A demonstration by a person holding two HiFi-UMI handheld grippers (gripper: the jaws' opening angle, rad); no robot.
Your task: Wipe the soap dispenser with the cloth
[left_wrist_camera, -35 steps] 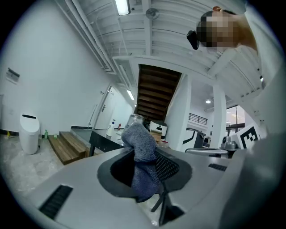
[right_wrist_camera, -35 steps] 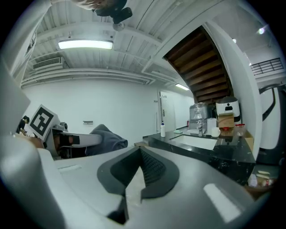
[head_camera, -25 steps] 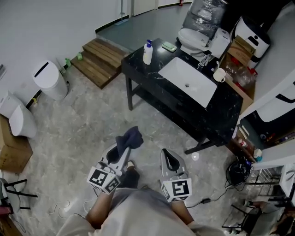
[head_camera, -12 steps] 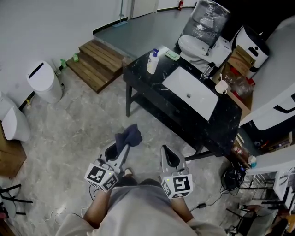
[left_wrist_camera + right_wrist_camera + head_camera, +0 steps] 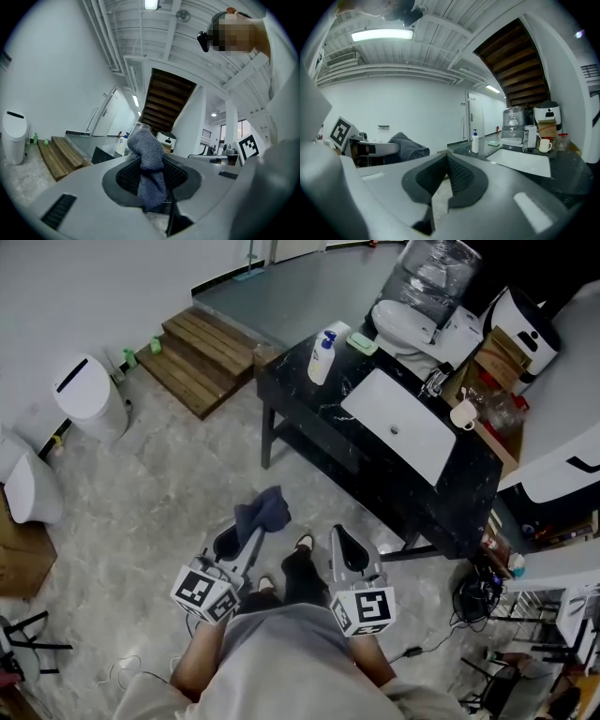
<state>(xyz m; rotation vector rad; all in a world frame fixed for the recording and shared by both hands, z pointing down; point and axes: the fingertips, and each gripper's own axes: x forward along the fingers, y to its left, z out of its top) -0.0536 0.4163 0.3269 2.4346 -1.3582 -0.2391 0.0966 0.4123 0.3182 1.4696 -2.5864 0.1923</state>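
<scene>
The soap dispenser (image 5: 322, 358) stands upright at the near left corner of the black worktop (image 5: 302, 393), upper middle of the head view, left of the white sink (image 5: 401, 430). It is well apart from both claws, straight up-frame across bare floor. My left claw (image 5: 251, 538) is pinching the blue cloth (image 5: 262, 515), which bunches out past its tips. My right claw (image 5: 340, 545) is pressed together on nothing. Both point up-frame toward the worktop. The right claw sits almost directly below the bottle, and the left one lies off to the lower left. I judge the cloth must travel up-frame and slightly rightward to meet the dispenser's tall side.
</scene>
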